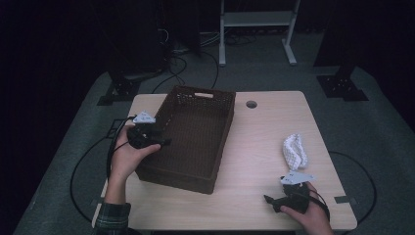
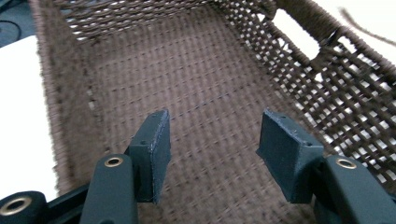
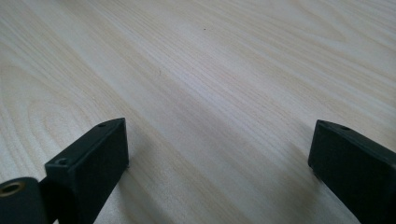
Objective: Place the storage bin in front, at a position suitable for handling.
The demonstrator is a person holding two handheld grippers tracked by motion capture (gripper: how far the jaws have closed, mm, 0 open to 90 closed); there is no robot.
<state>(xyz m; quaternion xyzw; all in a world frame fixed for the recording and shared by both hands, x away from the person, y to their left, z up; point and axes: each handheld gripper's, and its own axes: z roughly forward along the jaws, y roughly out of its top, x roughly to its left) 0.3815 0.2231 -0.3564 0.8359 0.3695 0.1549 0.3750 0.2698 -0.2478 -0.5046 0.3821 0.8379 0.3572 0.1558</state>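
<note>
We hold the left claw (image 1: 164,142) at the left long rim of the brown woven basket (image 1: 195,161), its tips poking over that rim toward the inside. In the left gripper view its two black jaws stand apart with nothing between them; past the tips we see the bare woven floor (image 2: 205,93) of the basket, with the wall carrying the handle slot (image 2: 296,39) rising to the right of the claw and another woven wall to its left. Whether the claw rests on the rim or hovers just clear of it we cannot say for certain, since the high view is dim there.

The basket sits on the pale wooden counter (image 1: 264,122), slightly skewed, with its far end wall and handle cut-out pointing away from us. It lies directly ahead of the left claw and well off to the left of the right claw (image 1: 268,199).

We keep the right claw low near the front edge of the counter. In the right gripper view its jaws are spread wide, with plain wood grain (image 3: 210,79) between and beyond them and nothing pinched. A crumpled white cloth (image 1: 294,151) lies on the counter just beyond the right claw, apart from it and well apart from the basket.
</note>
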